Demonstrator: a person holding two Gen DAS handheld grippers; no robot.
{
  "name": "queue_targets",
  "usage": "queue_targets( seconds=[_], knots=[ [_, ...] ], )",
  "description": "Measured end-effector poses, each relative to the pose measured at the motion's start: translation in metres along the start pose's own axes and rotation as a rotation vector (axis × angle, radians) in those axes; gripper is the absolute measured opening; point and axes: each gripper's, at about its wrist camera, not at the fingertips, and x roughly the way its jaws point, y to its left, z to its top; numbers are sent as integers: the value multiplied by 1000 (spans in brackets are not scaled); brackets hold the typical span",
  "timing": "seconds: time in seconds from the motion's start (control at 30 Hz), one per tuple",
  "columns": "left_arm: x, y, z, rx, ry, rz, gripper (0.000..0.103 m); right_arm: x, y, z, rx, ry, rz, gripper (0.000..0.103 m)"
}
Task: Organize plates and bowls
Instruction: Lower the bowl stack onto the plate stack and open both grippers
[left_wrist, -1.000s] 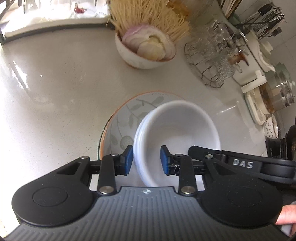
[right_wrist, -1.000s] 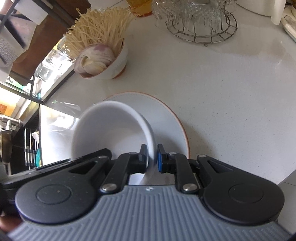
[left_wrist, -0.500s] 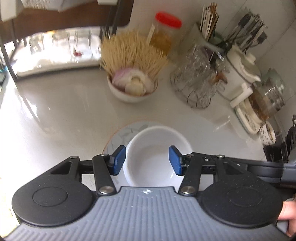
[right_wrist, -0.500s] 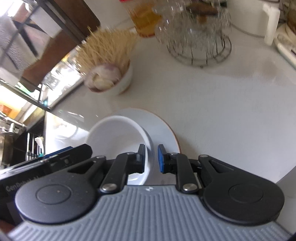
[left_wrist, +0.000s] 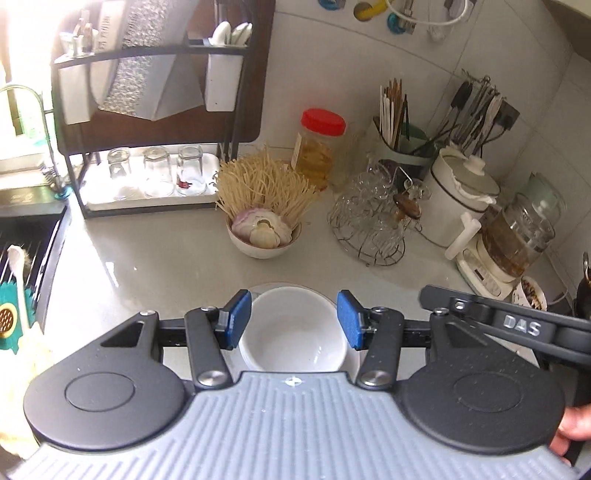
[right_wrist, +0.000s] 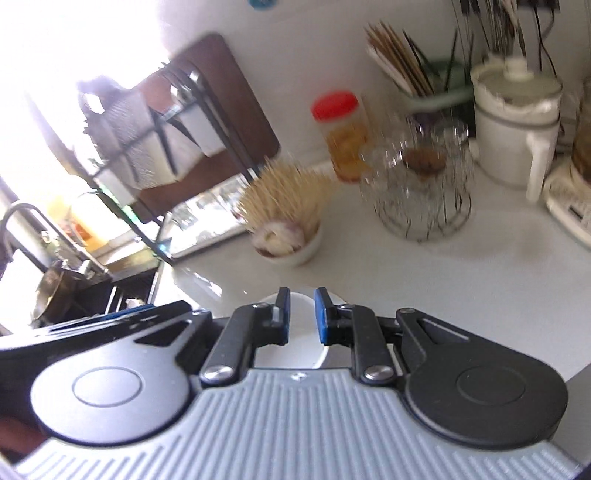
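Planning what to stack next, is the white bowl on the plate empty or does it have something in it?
Empty. The left wrist view looks straight into the white bowl and shows only its bare white inside, sitting upright on the plate.

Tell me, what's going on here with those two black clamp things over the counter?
A person is tidying dishes with a hand-held gripper in each hand. A white bowl sits on a plate on the counter. The left gripper hangs above the bowl, open and touching nothing. The right gripper is above it too, nearly shut with nothing between its fingers. Behind stands another bowl holding noodles and onion.
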Motion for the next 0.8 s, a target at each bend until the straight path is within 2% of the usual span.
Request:
queue_targets(
  seconds=[0.23,0.4,0.8],
  knots=[
    [-37,-18,-29,7,-67,33,57,-31,-5,-20,-49,-34,8,18],
    [-60,-28,-49,-8,-95,41,57,-61,-11,-33,-92,-91,-5,18],
    [-114,-61,-101,5,-88,65,57,-128,-19,-69,-166,-170,12,18]
  ],
)
